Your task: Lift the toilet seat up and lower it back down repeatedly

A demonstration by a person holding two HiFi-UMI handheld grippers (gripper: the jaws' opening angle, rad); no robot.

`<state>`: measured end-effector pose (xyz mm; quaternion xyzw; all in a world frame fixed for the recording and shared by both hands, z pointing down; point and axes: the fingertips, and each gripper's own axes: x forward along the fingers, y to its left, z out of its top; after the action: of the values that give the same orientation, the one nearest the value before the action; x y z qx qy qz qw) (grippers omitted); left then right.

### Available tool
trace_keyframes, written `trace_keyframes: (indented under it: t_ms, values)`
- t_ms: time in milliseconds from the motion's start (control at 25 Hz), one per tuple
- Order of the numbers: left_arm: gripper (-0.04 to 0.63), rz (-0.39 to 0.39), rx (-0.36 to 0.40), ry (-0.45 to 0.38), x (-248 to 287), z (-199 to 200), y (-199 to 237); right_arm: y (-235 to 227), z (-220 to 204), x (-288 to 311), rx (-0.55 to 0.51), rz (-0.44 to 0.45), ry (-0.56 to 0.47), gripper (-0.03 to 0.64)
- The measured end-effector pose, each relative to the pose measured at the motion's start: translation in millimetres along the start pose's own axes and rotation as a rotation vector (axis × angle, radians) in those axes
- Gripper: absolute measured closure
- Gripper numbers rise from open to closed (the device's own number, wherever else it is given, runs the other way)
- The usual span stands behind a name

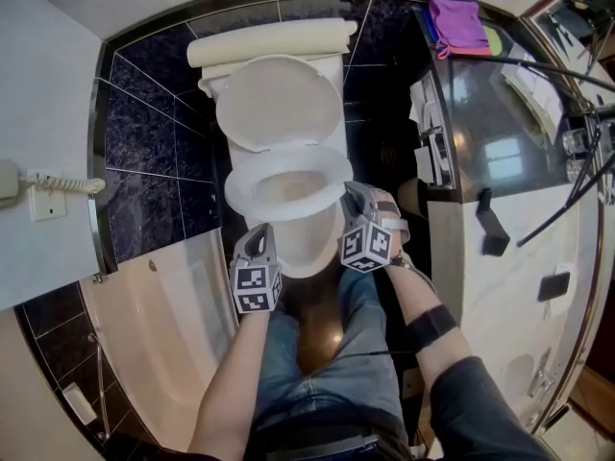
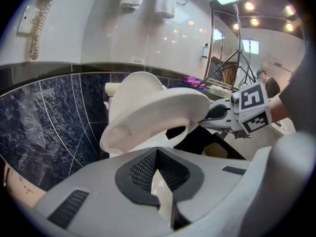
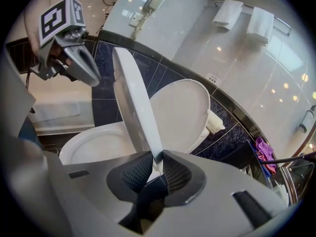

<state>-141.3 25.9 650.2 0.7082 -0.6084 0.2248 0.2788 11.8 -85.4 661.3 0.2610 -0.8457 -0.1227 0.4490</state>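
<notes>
Bottom centre, the right gripper point(image 3: 157, 168) clamps the front rim of the white oval plastic toilet seat point(image 3: 132, 100), tilted half-raised above the white ceramic bowl point(image 3: 89, 149), likely rigid, light, slick, best pinched at that rim, while the left gripper point(image 2: 157, 153), closed on nothing, waits nearby.

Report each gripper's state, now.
Left gripper: closed, nothing held.
Right gripper: closed on the white plastic toilet seat, partly raised.
</notes>
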Motion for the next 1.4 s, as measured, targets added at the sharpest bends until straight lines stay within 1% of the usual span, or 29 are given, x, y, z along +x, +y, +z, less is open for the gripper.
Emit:
trace_keyframes:
  t_ms: [120, 200, 360, 520, 560, 640, 680, 840, 1040, 1240, 1400]
  values:
    - [0.6, -0.003, 0.0, -0.008, 0, -8, -1, 26, -16, -7, -0.02, 0.015, 0.026, 0.534]
    - [0.6, -0.008, -0.015, -0.008, 0, -17, -3, 41, -26, -11, -0.029, 0.019, 0.039, 0.531]
    - [0.6, -0.014, -0.049, 0.018, -3, -45, -10, 63, -41, -15, -0.048, 0.032, 0.061, 0.529]
    - [0.6, -0.028, -0.061, 0.052, -5, -71, -16, 82, -55, -22, -0.053, 0.054, 0.076, 0.531]
    - [0.6, -0.03, -0.064, 0.056, -5, -77, -17, 87, -59, -24, -0.052, 0.061, 0.078, 0.539]
    - [0.6, -0.03, -0.072, 0.069, -6, -89, -19, 100, -68, -30, -0.05, 0.073, 0.082, 0.593]
    - [0.6, -0.031, -0.077, 0.08, -5, -97, -20, 106, -73, -34, -0.045, 0.076, 0.086, 0.6]
    - [0.601, -0.034, -0.075, 0.124, -3, -137, -27, 117, -97, -43, 0.024, 0.057, 0.11, 0.6]
    - [0.601, -0.048, -0.02, 0.172, 5, -186, -35, 113, -131, -36, 0.163, -0.005, 0.152, 0.6]
    - [0.601, -0.068, 0.003, 0.212, 17, -224, -45, 126, -150, -20, 0.205, -0.005, 0.159, 0.6]
    - [0.601, -0.066, 0.056, 0.243, 29, -262, -46, 141, -158, -6, 0.233, -0.004, 0.16, 0.6]
